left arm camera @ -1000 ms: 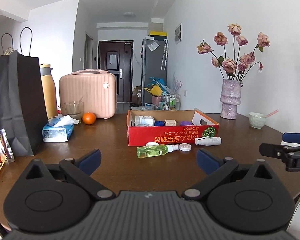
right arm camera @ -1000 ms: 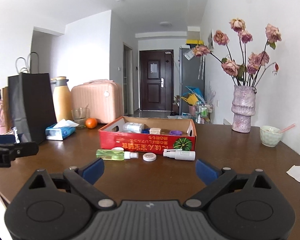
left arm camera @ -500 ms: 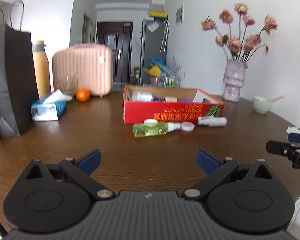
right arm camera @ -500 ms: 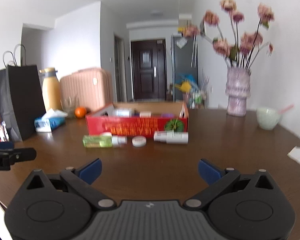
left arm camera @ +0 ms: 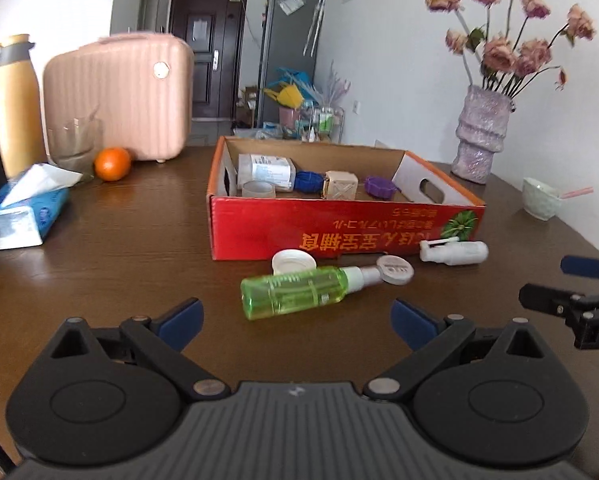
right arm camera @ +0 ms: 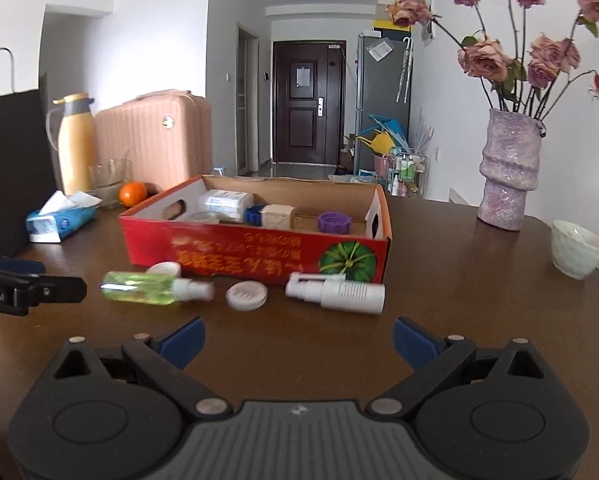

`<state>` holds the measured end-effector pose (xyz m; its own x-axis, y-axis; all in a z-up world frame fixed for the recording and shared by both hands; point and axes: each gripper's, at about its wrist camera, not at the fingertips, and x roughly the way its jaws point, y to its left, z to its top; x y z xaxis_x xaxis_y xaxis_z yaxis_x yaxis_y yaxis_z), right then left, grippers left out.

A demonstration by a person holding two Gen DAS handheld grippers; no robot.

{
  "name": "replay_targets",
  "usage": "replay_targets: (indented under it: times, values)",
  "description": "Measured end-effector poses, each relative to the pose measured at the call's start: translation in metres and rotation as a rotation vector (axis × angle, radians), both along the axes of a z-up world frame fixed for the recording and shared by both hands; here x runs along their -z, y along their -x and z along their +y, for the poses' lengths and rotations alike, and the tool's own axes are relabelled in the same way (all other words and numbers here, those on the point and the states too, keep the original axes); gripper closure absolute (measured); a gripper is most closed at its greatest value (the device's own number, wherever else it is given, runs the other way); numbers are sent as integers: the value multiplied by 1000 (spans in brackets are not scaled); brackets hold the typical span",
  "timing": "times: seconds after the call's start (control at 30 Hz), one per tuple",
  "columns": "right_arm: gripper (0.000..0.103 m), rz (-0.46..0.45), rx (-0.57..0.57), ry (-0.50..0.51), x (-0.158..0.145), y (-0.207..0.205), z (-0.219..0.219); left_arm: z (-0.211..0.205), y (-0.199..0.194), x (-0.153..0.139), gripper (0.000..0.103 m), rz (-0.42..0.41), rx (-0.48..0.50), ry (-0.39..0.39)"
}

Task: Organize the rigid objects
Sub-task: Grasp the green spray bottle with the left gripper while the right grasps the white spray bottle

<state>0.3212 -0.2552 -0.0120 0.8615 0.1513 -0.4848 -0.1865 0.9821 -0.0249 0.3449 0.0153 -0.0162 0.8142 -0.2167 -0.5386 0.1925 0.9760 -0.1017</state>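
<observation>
Both claws have come closer to the box since the earlier frames, and the bottles now loom larger in each view. Nearest, the left claw (left arm camera: 295, 318) hangs spread wide and empty over the brown surface (left arm camera: 119, 264), its blue pads (left arm camera: 181, 318) well apart. The right claw (right arm camera: 297, 338) is likewise spread and holds nothing; its tips also show at the right edge of the left view.

Just beyond the left claw lies the green bottle (left arm camera: 295, 292) on its side, its white nozzle pointing right toward a flat round lid (left arm camera: 395, 270). A white cap (left arm camera: 293, 262) sits just behind the green bottle, close to the box front. To the right, a white bottle (left arm camera: 455, 252) lies on its side, also near the box front; from the right view this white bottle (right arm camera: 339, 292) is the nearest thing ahead of the right claw.

Behind them stands the red box (left arm camera: 339, 228), open at the top. Inside it lie a clear jar (left arm camera: 265, 170) on its side, a tape roll (left arm camera: 258, 189), a blue cap (left arm camera: 309, 181), a beige cube (left arm camera: 341, 185) and a purple cap (left arm camera: 379, 187).

Farther left are a tissue pack (left arm camera: 21, 216), an orange (left arm camera: 112, 164), a glass (left arm camera: 73, 142), a pink case (left arm camera: 119, 96) and a yellow flask (left arm camera: 15, 100). At far right stand a vase (left arm camera: 481, 136) of dried roses and a small bowl (left arm camera: 541, 198).
</observation>
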Motion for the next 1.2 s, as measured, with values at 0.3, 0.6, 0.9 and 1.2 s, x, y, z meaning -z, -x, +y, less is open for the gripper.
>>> replay_targets:
  times: [0.3, 0.6, 0.9, 1.2]
  values:
    - [8, 85, -3, 32, 18, -79, -8, -9, -70, 22, 1, 88, 45, -4]
    - [13, 108, -32, 14, 34, -114, -9, -11, -92, 34, 15, 126, 44, 46]
    - [44, 223, -46, 27, 41, -71, -3, -25, -48, 32, 19, 95, 44, -18]
    - [42, 145, -89, -14, 25, -39, 2, -49, -6, 32, 32, 95, 144, -54]
